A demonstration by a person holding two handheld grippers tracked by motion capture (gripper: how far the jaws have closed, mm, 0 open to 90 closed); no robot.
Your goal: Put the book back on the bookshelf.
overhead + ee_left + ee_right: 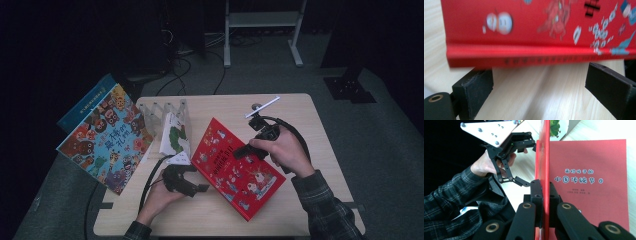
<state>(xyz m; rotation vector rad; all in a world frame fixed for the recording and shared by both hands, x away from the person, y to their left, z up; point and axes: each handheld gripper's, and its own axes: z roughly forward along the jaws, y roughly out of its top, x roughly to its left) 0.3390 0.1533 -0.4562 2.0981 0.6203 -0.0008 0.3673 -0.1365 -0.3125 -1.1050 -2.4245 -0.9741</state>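
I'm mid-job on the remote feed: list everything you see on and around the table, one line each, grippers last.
Red picture book: one, red, table centre, front cover pinched and lifted.
Blue picture book: one, blue with cartoon animals, leaning at the table's left edge.
White book: one, white with green, standing in the rack.
Book rack: one, pale, far left of the tabletop.
Table: one, light wood.
Metal frame: one, grey, floor behind.
Left gripper: one, black, open, facing the red book's spine.
Right gripper: one, black, shut on the cover.

Dark lab or studio, lone wooden table (300, 107), floor cables (200, 65), metal stand frame (262, 20)
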